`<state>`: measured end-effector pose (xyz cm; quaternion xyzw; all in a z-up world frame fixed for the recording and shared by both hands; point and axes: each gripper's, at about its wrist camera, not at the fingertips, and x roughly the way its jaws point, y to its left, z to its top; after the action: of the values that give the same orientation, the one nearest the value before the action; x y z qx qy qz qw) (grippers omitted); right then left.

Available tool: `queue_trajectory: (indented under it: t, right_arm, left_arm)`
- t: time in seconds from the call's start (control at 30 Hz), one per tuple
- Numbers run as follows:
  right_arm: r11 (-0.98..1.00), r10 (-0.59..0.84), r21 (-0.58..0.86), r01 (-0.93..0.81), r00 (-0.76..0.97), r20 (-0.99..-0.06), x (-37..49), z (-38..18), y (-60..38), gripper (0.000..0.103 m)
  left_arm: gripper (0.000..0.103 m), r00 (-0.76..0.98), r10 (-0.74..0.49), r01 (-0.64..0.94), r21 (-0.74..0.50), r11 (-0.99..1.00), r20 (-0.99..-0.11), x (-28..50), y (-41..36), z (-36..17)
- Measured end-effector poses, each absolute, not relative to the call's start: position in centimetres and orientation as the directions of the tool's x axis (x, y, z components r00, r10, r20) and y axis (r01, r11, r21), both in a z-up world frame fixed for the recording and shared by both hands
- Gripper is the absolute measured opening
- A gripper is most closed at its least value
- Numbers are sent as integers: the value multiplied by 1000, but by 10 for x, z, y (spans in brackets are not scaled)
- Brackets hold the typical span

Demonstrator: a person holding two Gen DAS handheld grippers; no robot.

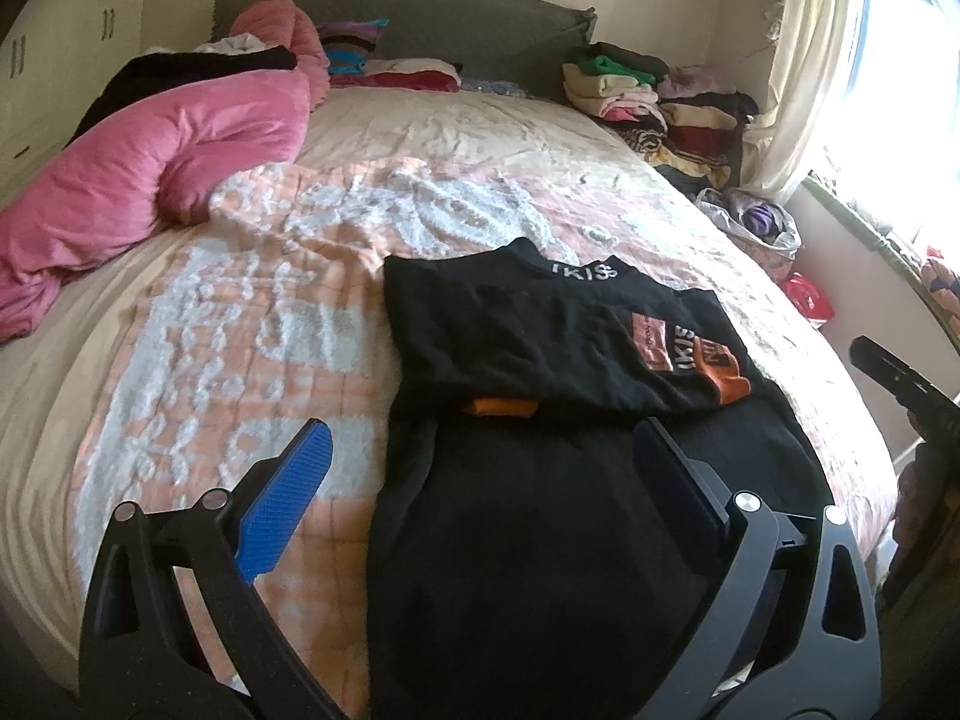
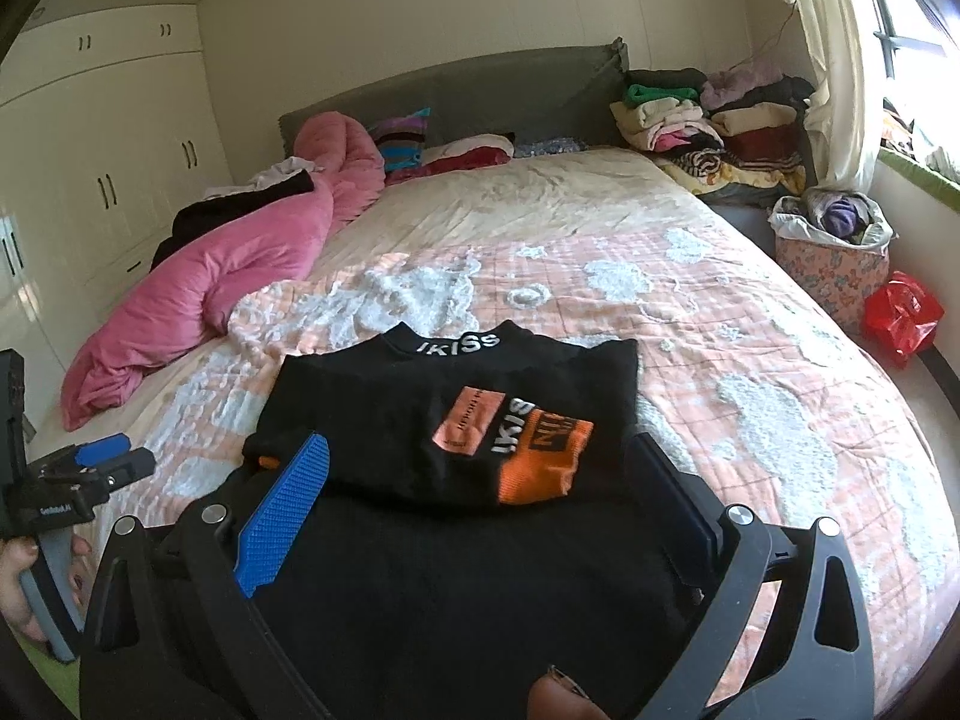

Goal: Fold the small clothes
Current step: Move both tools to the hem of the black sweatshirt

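Left wrist view: the left tongs (image 1: 480, 468) hang released, fingers spread wide, above the near part of a black sweater (image 1: 540, 336) that lies on the bed (image 1: 420, 138) near its foot edge, toward the window side. The sweater's collar, lettered "IKISS", points to the headboard (image 1: 420, 12); a sleeve with an orange cuff (image 1: 729, 387) is folded across its body. One blue finger pad (image 1: 288, 504) sits over the peach-and-white quilt (image 1: 240, 312), the other over the black cloth.

In the right wrist view, the right tongs (image 2: 480, 480) are likewise released and grasp nothing, poised over the sweater's lower half, the folded sleeve between the fingers. A hand (image 2: 36, 576) holds the left tool at the left border.

A pink duvet (image 1: 150, 168) is heaped along the bed's wardrobe side, and folded clothes (image 1: 660, 102) are stacked at the head corner by the curtain (image 1: 804, 60).
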<state>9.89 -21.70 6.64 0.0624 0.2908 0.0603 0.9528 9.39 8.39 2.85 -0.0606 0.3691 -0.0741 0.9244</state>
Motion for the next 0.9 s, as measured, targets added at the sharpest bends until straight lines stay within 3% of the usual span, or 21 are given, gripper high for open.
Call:
queue_trajectory:
  t: [0.53, 0.9]
  right_arm:
    - [992, 110, 122, -42, 775, -623, 43, 34, -260, 99]
    - [992, 122, 116, -57, 722, -681, 18, 7, -272, 98]
  left_arm:
    - [94, 651, -105, 11, -129, 992, -751, 50, 122, 3]
    - [94, 551, -184, 45, -191, 980, -814, 19, 126, -27]
